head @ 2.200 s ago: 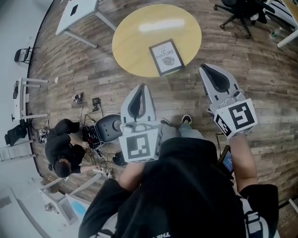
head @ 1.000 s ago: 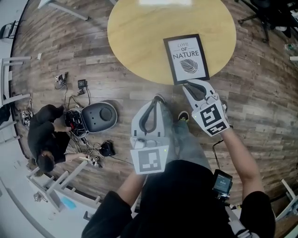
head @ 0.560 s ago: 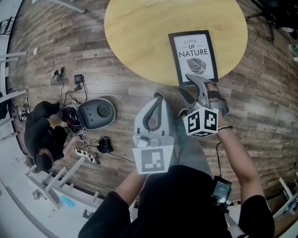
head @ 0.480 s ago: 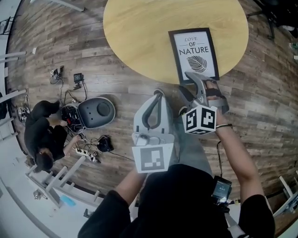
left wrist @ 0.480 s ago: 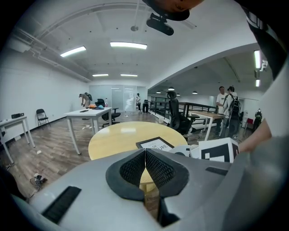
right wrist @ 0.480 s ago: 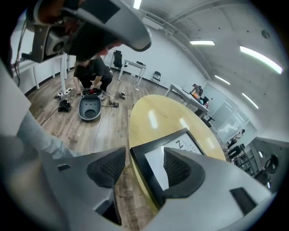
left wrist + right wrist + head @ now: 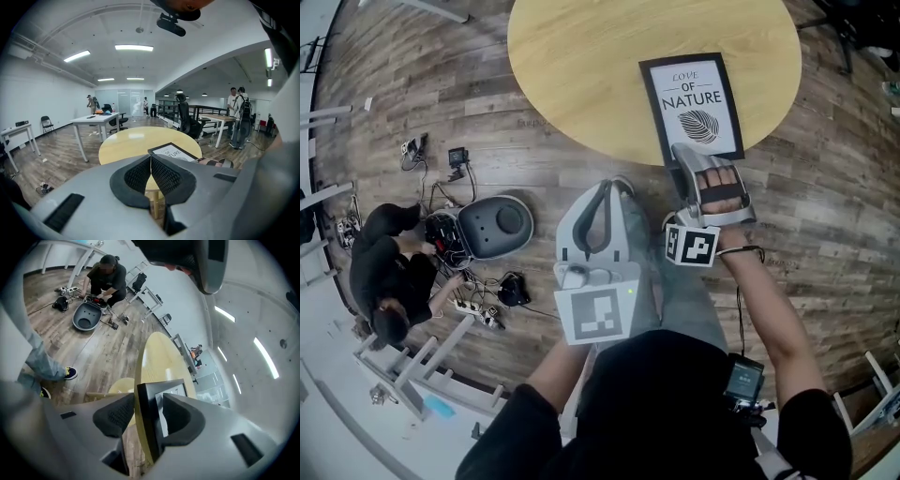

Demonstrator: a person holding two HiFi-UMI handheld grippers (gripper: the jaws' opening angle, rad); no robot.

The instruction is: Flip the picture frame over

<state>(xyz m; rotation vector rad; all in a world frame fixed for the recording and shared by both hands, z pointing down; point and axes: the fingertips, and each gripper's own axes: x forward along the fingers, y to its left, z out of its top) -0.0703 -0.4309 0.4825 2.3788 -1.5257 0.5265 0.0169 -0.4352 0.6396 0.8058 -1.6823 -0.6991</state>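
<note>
A black picture frame (image 7: 692, 98) lies face up, printed "LOVE OF NATURE", at the near edge of a round yellow table (image 7: 581, 75). My right gripper (image 7: 692, 152) is rolled on its side at the frame's near end. In the right gripper view its jaws have just been closing, with the frame's edge (image 7: 146, 404) and the table rim (image 7: 154, 357) between them. The pads stand close on either side, and a thin gap shows. My left gripper (image 7: 602, 186) hangs short of the table, shut and empty, its pads meeting (image 7: 151, 164); the frame (image 7: 171, 151) lies ahead.
A person (image 7: 389, 281) crouches on the wooden floor at the left beside a dark round shell (image 7: 492, 225) and cables. White desks (image 7: 93, 121) and an office chair (image 7: 185, 117) stand beyond the table. Two people (image 7: 236, 112) stand at the far right.
The right gripper rolled onto its side, came down to the frame's near end and opened around it. The left gripper sank a little. The table and frame came closer in view.
</note>
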